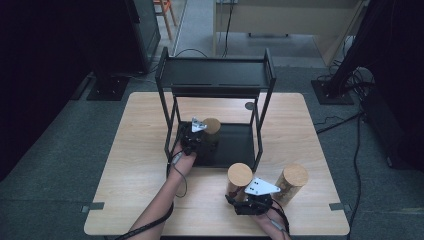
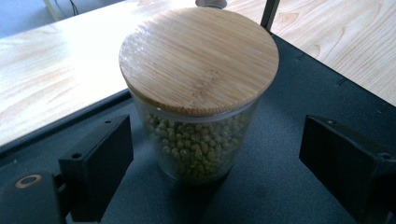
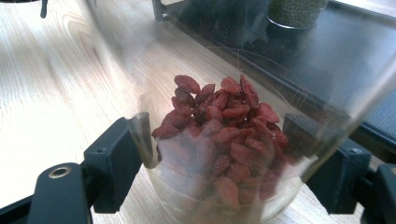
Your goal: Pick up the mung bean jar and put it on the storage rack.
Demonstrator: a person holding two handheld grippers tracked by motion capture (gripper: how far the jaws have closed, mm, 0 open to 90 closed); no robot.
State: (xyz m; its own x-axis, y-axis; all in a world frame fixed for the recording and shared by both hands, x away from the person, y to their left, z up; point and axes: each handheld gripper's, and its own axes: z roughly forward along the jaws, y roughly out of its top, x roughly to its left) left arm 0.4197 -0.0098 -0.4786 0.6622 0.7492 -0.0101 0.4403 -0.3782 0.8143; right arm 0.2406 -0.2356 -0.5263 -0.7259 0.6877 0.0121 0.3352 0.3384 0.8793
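Pale wooden tabletop (image 1: 135, 150) carries everything, and on it stands the black metal two-tier rack (image 1: 216, 80), its dark lower shelf (image 2: 299, 186) level with the wood. On that shelf the glass jar of green beans with a bamboo lid (image 2: 198, 93) stands upright near the left front post. The left tongs (image 2: 215, 163) are spread wide on either side of it, both jaws apart from the glass. The glass jar of red dried berries (image 3: 219, 144) stands on the tabletop just in front of the rack, and the right tongs (image 3: 217, 158) sit against its sides, apparently closed on it. A third bamboo-lidded jar (image 1: 291, 182) waits to the right.

Judging by this, the berry jar goes onto the shelf next. Lift it straight, keep it upright, clear the front edge, and set it beside the bean jar without knocking it. No label or writing is readable on any jar.
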